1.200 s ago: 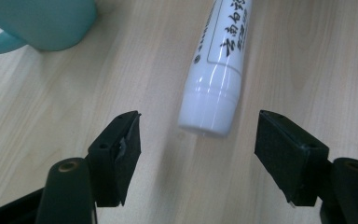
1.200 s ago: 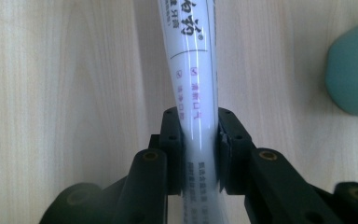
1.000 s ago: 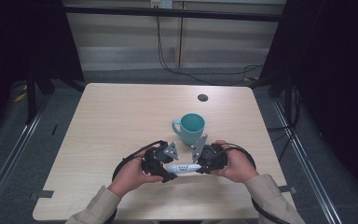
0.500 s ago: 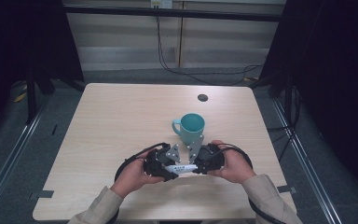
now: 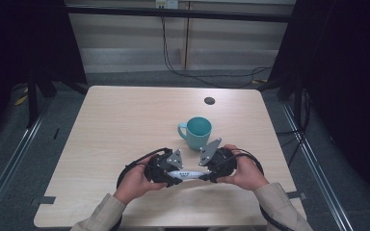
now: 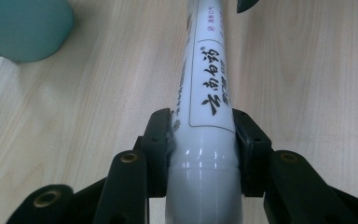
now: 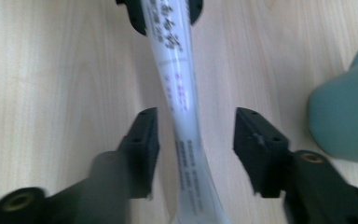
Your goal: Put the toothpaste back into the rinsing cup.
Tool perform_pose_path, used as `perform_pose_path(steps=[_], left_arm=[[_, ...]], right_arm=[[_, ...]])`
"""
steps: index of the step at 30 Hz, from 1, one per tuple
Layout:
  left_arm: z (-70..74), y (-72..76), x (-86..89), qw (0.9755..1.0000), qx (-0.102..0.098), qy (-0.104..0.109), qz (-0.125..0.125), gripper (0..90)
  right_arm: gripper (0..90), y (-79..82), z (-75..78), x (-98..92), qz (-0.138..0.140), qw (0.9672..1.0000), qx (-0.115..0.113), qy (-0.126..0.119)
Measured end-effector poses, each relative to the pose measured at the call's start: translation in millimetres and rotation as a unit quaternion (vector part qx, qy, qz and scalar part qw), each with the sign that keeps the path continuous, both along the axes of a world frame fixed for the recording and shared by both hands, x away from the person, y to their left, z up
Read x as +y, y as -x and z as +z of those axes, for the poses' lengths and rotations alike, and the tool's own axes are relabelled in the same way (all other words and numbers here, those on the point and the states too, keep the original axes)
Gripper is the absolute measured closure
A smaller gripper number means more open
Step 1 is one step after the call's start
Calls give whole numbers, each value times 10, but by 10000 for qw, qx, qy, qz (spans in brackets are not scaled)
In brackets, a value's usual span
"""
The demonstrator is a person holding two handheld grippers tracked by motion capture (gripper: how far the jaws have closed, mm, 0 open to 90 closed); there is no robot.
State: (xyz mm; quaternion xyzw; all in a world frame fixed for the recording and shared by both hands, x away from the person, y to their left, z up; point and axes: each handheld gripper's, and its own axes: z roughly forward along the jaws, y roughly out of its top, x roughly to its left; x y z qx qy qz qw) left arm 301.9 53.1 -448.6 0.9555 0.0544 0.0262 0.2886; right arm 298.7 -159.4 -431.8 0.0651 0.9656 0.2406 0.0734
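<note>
White toothpaste tube (image 5: 187, 174) with black lettering, held level just above the pale wooden surface (image 5: 125, 120) near its front edge, spanning between the two claws, with a teal mug (image 5: 196, 132) standing just behind. Left claw (image 6: 200, 140): jaws have just been closing and now clamp the thick cap end of the tube, pads pressed against both its sides. Right claw (image 7: 193, 140): jaws have just been opening and now stand apart on either side of the tube's flat tail, neither pad touching it.
</note>
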Motion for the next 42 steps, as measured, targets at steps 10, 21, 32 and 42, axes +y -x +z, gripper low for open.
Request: perform_pose_path(steps=[10,21,32,42], left_arm=[[-71,-35,10,9998,201,-77,10,628],[-16,-66,45,9998,206,14,18,580],[-28,-48,-24,9995,135,-287,-22,584],[-13,-34,42,9997,231,-99,54,628]], right_arm=[[542,-21,-249,-43,-118,9997,180,124],[764,-23,-186,76,156,9989,250,375],[763,-3,-54,186,316,9956,-18,886],[724,4,-43,144,210,9986,0,494]])
